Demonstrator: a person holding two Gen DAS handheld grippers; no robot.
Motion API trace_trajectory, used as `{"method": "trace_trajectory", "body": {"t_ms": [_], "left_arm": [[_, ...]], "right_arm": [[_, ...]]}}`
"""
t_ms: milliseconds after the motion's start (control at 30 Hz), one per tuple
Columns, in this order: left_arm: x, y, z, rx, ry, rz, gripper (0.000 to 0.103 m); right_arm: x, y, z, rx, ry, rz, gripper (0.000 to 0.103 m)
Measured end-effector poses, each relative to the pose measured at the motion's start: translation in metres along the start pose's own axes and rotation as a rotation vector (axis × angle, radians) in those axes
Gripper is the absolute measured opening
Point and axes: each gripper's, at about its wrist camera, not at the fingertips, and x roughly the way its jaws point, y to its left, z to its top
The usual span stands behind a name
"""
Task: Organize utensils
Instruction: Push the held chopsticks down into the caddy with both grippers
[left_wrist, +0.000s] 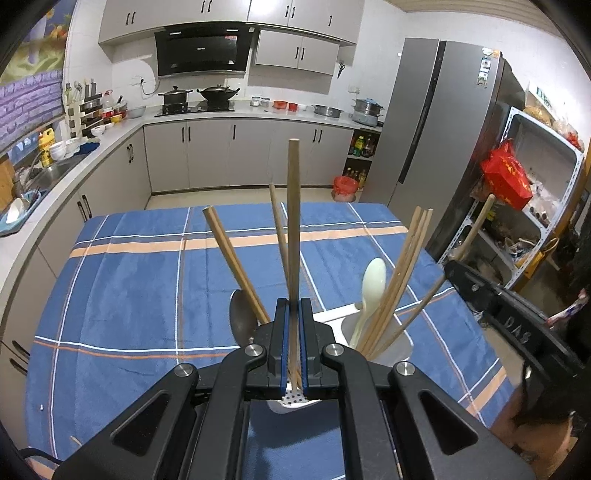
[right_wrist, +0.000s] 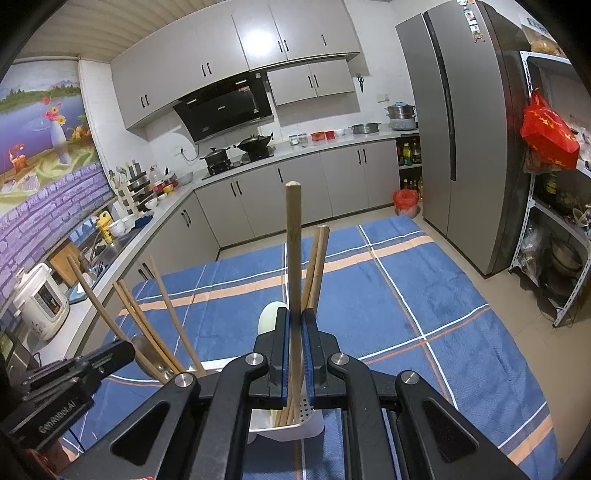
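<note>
My left gripper is shut on a wooden chopstick that stands upright over a white perforated utensil holder. More chopsticks and a metal spoon lean in that holder. A second white compartment to the right holds several chopsticks and a pale spoon. My right gripper is shut on another upright wooden chopstick above the white holder, with chopsticks and a pale spoon behind it.
The holder stands on a table with a blue checked cloth. The right gripper body shows at the right of the left wrist view; the left gripper body shows at the left of the right wrist view. Kitchen counters and a fridge lie beyond.
</note>
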Motion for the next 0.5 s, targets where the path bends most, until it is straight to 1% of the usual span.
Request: {"method": "trace_trajectory", "body": {"t_ms": [200, 300, 500], "left_arm": [[-0.001, -0.005, -0.001, 0.011, 0.0, -0.001, 0.004], [0.0, -0.008, -0.002, 0.014, 0.003, 0.012, 0.004], [0.001, -0.019, -0.004, 0.006, 0.013, 0.058, 0.004]], "right_arm": [[-0.003, 0.001, 0.002, -0.012, -0.006, -0.007, 0.007], [-0.004, -0.002, 0.003, -0.012, -0.016, 0.001, 0.007], [-0.004, -0.013, 0.005, -0.008, -0.016, 0.05, 0.007]]}}
